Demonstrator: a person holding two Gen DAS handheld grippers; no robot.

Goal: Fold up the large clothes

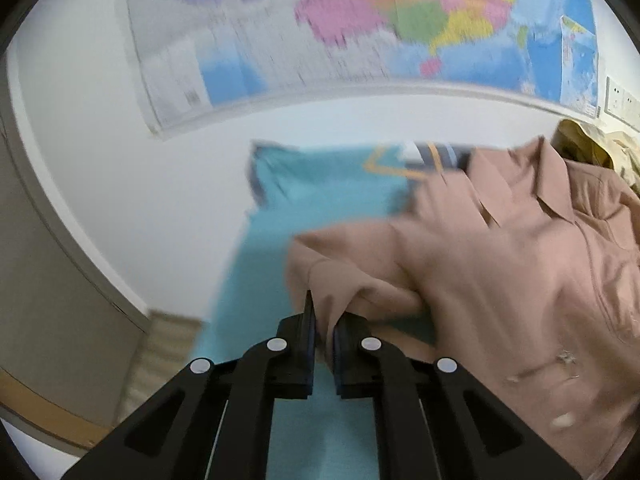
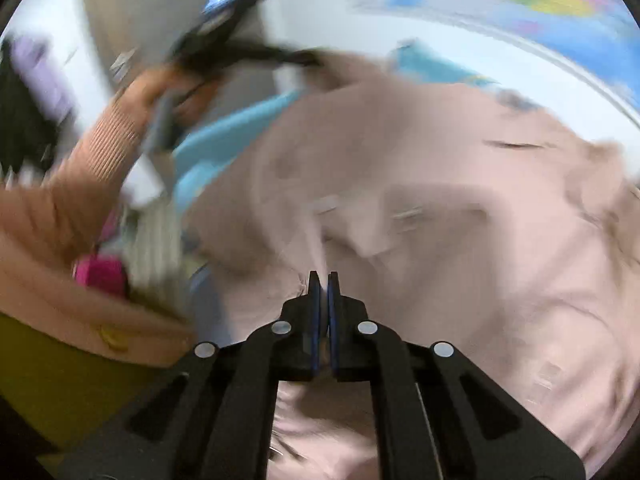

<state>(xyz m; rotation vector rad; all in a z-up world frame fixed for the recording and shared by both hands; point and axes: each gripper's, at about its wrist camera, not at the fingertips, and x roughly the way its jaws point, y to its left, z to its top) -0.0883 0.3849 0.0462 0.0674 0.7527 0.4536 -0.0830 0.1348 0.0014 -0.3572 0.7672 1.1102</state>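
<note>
A large dusty-pink jacket (image 1: 500,264) with a collar and front buttons lies rumpled over a turquoise cloth (image 1: 320,192). My left gripper (image 1: 325,312) is shut on a fold at the jacket's left edge, the fabric pinched between its pads. In the right wrist view the same pink jacket (image 2: 440,208) fills the picture, blurred. My right gripper (image 2: 323,280) is shut on a thin ridge of that pink fabric. The left gripper (image 2: 240,44) shows there too, blurred, at the upper left, held by a hand in a peach ribbed sleeve (image 2: 100,152).
A coloured wall map (image 1: 360,24) hangs on the white wall behind. A beige garment (image 1: 592,144) lies at the far right beyond the jacket. A wall socket (image 1: 620,98) sits at the right. A pink object (image 2: 100,274) and pale ribbed fabric (image 2: 156,248) lie at the left.
</note>
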